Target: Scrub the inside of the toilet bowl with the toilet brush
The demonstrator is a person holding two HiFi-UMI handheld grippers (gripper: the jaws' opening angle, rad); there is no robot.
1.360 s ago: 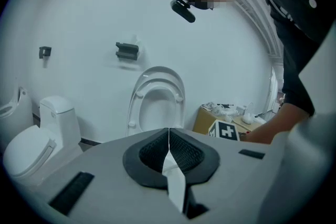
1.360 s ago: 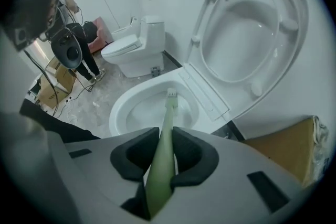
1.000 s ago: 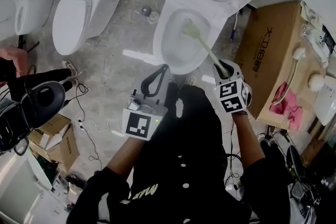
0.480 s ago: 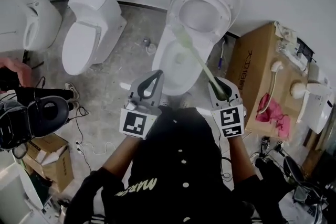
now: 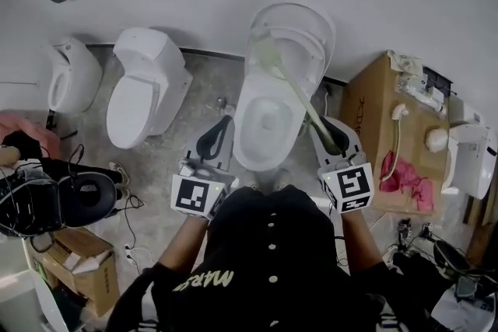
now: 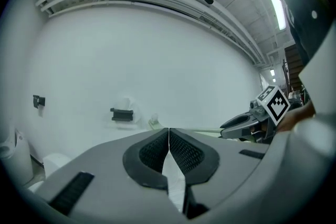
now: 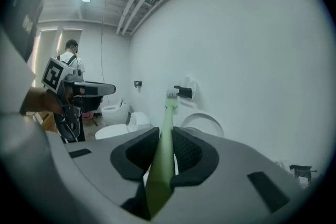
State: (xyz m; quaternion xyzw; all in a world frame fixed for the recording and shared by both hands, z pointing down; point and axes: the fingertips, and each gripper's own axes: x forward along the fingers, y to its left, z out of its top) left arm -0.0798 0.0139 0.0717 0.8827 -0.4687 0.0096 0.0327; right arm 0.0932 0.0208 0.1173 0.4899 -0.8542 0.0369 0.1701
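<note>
Head view shows our right gripper (image 5: 328,134) clamped on the handle of the pale green long-handled toilet brush (image 5: 299,101), and the right gripper view confirms that both pads pinch that handle. A second ago the bristle head sat down inside the white ceramic toilet bowl (image 5: 243,144). Now it is lifted clear and hangs in front of the raised white lid (image 5: 307,27), above the bowl. Our left gripper (image 5: 224,127) is closed on nothing and sits just left of the bowl's front, much as before.
</note>
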